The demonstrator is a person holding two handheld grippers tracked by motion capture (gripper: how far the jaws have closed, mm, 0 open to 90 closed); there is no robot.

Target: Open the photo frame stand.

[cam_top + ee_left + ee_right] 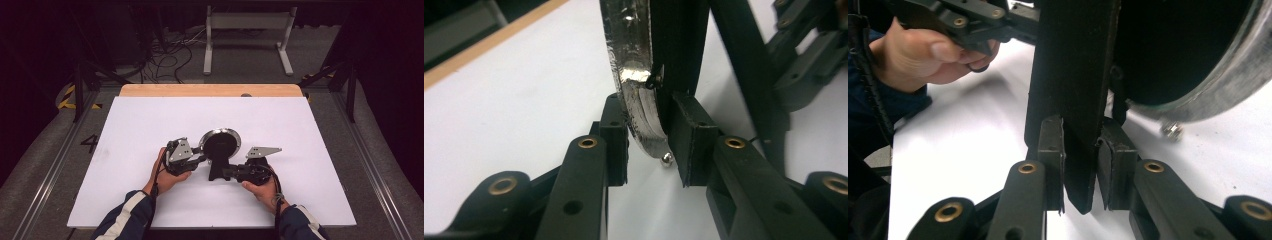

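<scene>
Silvery, scuffed metal is rimming the round mirror (220, 144) — a flat disc with a dark face, standing on a black, slab-like stand (218, 169) near the middle of the white table (150, 120). Just left of the mirror, the left gripper (651, 145) is clamping the curved rim between its matte black pads. Just right of the stand, the right gripper (1080, 165) is pinching the stand's narrow edge. Behind the mirror, a wooden strip (210, 90) is edging the table — beyond it, a grey metal frame (248, 37) and loose cables (170, 60).
</scene>
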